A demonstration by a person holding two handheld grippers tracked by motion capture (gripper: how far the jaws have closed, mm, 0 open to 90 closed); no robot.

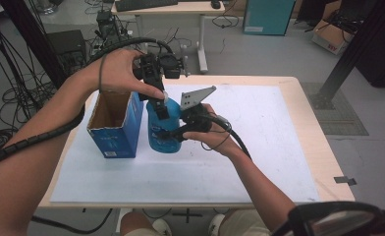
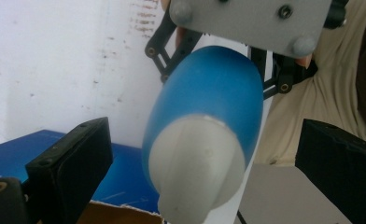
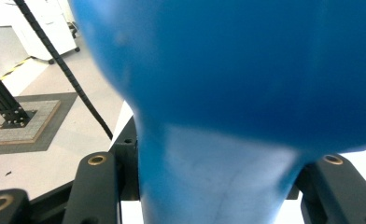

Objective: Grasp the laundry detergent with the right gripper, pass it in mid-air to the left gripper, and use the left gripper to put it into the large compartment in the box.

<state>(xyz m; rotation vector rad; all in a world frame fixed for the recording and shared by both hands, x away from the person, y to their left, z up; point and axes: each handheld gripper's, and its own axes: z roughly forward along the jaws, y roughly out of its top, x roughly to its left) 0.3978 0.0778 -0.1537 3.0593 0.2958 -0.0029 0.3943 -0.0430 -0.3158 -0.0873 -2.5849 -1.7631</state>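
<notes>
A blue bottle [image 1: 157, 140] with a pale cap [image 2: 197, 158] stands upright on the white sheet [image 1: 259, 147]. My right gripper [image 1: 170, 132] reaches in from the right and is shut on the bottle's body; in the right gripper view its black jaws press the blue wall [image 3: 218, 182] from both sides. My left gripper [image 1: 161, 105] comes down from above onto the bottle's top. In the left gripper view its two jaws stand wide on either side of the cap, with a gap on each side, so the left gripper [image 2: 204, 149] is open.
An open-topped blue cardboard box [image 1: 116, 129] stands just left of the bottle, nearly touching it. The wooden table edge [image 1: 308, 113] borders the sheet. A desk [image 1: 168, 10], cables [image 1: 13, 93] and a black frame post [image 1: 357, 44] lie beyond the table.
</notes>
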